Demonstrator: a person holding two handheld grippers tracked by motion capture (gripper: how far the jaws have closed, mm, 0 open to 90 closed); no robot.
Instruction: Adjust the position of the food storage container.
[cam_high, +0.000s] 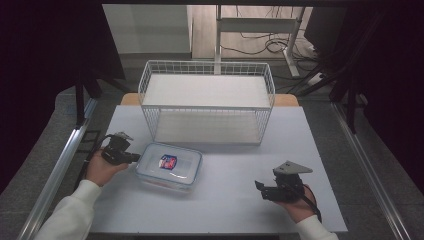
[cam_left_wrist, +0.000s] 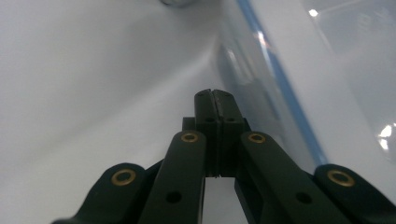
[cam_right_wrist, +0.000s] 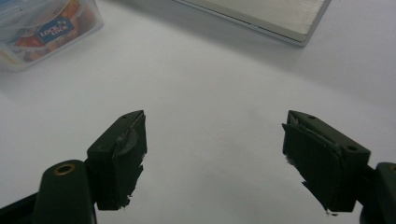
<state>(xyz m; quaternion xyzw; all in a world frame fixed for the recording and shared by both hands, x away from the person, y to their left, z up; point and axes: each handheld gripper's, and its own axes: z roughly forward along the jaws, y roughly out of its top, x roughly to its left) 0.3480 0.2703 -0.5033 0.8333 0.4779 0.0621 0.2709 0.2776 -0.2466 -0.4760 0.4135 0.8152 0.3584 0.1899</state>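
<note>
From above, your left gripper (cam_high: 131, 156) sits tight against the left end of the clear plastic container (cam_high: 169, 165), whose lid carries a small red-and-blue label; a white wire basket (cam_high: 207, 101) stands beyond. In the left gripper view your jaws are pressed together, the container's blue-edged rim (cam_left_wrist: 280, 84) just right of them. In the right gripper view your right gripper (cam_right_wrist: 215, 163) has its jaws spread wide over bare table (cam_right_wrist: 210, 84); far left ahead, the container label (cam_right_wrist: 55, 29) reads "LOCK&LOCK".
</note>
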